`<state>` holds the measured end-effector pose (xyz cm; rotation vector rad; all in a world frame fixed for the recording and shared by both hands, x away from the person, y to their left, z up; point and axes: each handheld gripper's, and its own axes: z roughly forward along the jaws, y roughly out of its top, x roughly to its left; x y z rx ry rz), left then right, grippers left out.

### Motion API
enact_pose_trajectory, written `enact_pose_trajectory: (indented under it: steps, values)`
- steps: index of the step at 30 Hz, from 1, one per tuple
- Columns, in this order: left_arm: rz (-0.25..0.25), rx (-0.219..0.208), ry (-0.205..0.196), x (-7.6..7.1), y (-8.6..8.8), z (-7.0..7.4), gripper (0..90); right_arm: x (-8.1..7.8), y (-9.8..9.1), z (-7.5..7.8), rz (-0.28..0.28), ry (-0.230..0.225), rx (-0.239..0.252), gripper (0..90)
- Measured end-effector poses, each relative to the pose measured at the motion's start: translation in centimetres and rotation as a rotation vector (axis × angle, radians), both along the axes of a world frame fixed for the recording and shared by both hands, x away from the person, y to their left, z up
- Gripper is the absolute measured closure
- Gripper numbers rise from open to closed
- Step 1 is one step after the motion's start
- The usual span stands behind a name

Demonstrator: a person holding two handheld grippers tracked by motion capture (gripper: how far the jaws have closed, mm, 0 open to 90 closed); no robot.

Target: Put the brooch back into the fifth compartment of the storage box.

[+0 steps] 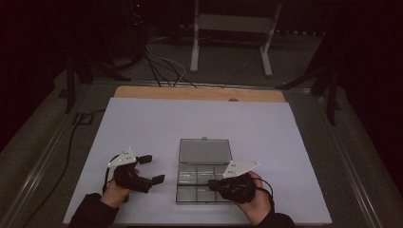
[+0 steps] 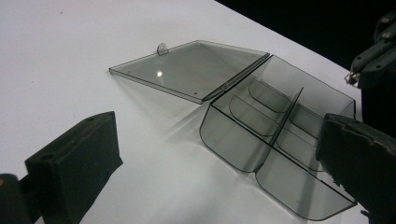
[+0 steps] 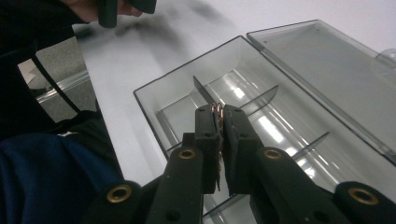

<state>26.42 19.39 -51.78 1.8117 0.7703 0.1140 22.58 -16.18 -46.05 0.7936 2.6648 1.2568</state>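
A clear smoky plastic box (image 1: 186,194) with several compartments lies open near the table's front edge, its lid (image 1: 205,151) folded flat behind it. My right gripper (image 1: 214,183) hovers over the box's right half, shut on a small coppery metal piece (image 3: 217,108) that peeks out at the jaw tips above a divider (image 3: 201,91). The left gripper (image 1: 153,169) stands open just left of the box with nothing between its jaws. Seen from the left gripper view, the box (image 2: 280,116) and lid (image 2: 196,70) lie ahead, compartments bare.
A white sheet (image 1: 142,123) covers the table, with a wooden strip (image 1: 199,93) at the far edge. Beyond it stand a metal frame (image 1: 233,33) and cables (image 1: 161,66) on the floor. A dark sleeve (image 3: 51,177) is at the lower left of the right gripper view.
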Motion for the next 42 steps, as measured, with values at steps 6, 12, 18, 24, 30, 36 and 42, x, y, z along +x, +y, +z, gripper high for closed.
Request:
enact_pose_trajectory:
  steps: [6, 12, 18, 24, 30, 36, 42]
  values:
    - [0.0, -0.001, 0.0, 0.0, 0.0, 0.0, 1.0, 0.1, 0.3, -0.4, 0.016, 0.015, -0.011, 85.5]
    - [0.0, 0.0, 0.0, 0.0, 0.0, 0.0, 1.0, 0.2, 0.5, -0.7, 0.021, 0.023, -0.015, 85.5]
    - [0.0, 0.0, 0.001, 0.0, 0.0, 0.0, 1.0, 0.3, 0.8, -1.1, 0.035, 0.037, -0.024, 85.5]
    - [0.001, -0.003, 0.001, 0.0, 0.0, 0.0, 1.0, 0.4, 1.0, -1.4, 0.041, 0.051, -0.035, 85.5]
    - [0.001, -0.002, 0.002, 0.1, 0.0, 0.0, 1.0, 0.7, 1.1, -1.8, 0.048, 0.065, -0.047, 85.4]
    - [0.001, -0.004, 0.0, 0.0, 0.0, 0.0, 1.0, 0.9, 1.3, -2.3, 0.055, 0.08, -0.067, 85.3]
    - [0.0, -0.001, -0.001, 0.0, 0.0, 0.0, 1.0, 1.0, 1.4, -2.7, 0.066, 0.094, -0.082, 85.1]
